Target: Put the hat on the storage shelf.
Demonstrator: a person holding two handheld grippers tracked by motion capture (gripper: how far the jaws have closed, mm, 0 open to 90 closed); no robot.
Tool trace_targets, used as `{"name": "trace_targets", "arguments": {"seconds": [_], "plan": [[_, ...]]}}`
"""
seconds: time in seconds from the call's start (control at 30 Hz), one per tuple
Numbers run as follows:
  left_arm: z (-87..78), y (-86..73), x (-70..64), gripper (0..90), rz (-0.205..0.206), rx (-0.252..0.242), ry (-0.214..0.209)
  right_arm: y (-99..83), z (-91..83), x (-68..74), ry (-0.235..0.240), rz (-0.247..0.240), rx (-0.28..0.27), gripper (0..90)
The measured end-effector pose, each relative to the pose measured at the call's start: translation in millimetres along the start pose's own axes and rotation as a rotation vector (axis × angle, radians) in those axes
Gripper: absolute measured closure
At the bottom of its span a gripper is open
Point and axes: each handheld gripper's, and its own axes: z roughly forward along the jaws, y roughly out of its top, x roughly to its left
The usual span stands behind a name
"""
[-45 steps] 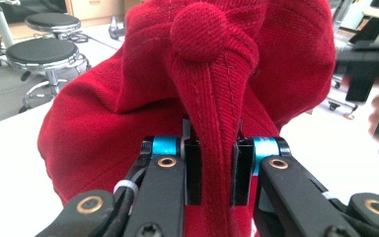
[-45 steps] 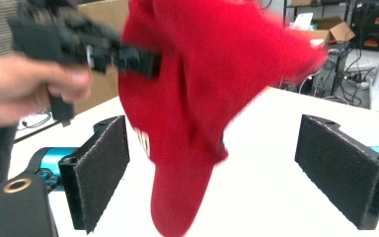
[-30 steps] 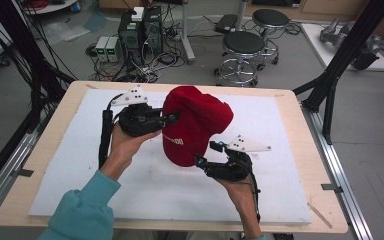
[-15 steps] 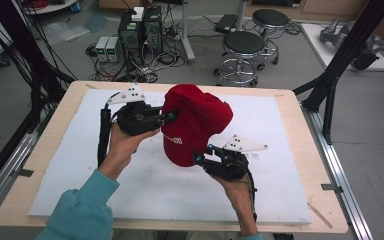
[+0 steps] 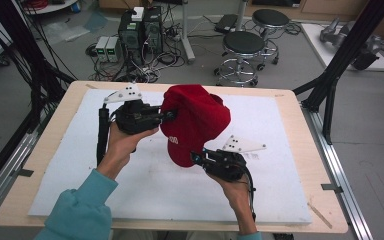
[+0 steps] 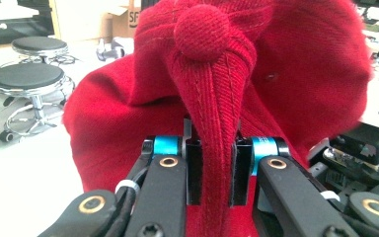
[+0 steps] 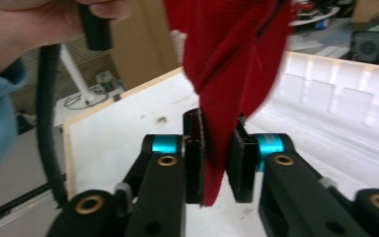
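We saw a white sheet (image 5: 280, 120) covering most of a pale wooden table (image 5: 300, 107). Beyond the far edge, 2 black round stools (image 5: 246, 44) stood on the grey floor, and to the far left sat dark computer cases (image 5: 141, 29) amid tangled cables (image 5: 130, 70). Black frame posts (image 5: 345, 55) rose at right.

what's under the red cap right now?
The red fabric cap hangs lifted between the left gripper and right gripper, both clamped on its cloth. Beneath it lies the white padded mat on the wooden table; the patch directly under the cap is hidden.
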Motion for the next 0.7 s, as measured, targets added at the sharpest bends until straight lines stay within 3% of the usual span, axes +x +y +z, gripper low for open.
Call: {"name": "trace_targets", "arguments": {"seconds": [0.13,0.43,0.57,0.6,0.63,0.67,0.7], "plan": [[1.4,-0.5,1.2,82.3,-0.001,0.008,0.0,2.4,2.5,4.7,0.033,-0.016,0.021,85.2],[0.5,-0.8,3.9,80.1,0.002,0.006,-0.01,3.4,0.6,6.1,0.03,-0.026,0.007,85.6],[0.5,-0.7,4.9,55.7,-0.012,-0.001,-0.031,3.7,-0.2,7.0,0.015,-0.023,-0.002,85.8],[1.2,-0.9,5.0,46.6,-0.008,0.005,-0.018,4.0,0.3,7.2,0.002,-0.025,-0.004,85.9],[2.2,-1.2,5.0,46.6,-0.008,0.018,0.002,4.0,0.3,7.2,0.002,-0.025,-0.004,85.9],[2.8,-1.6,5.3,28.2,-0.011,0.03,0.033,4.4,0.4,7.5,-0.005,-0.021,-0.009,85.9],[2.6,-2.0,6.1,28.2,-0.01,0.028,0.048,4.4,0.4,7.5,-0.005,-0.021,-0.009,85.9]]}}
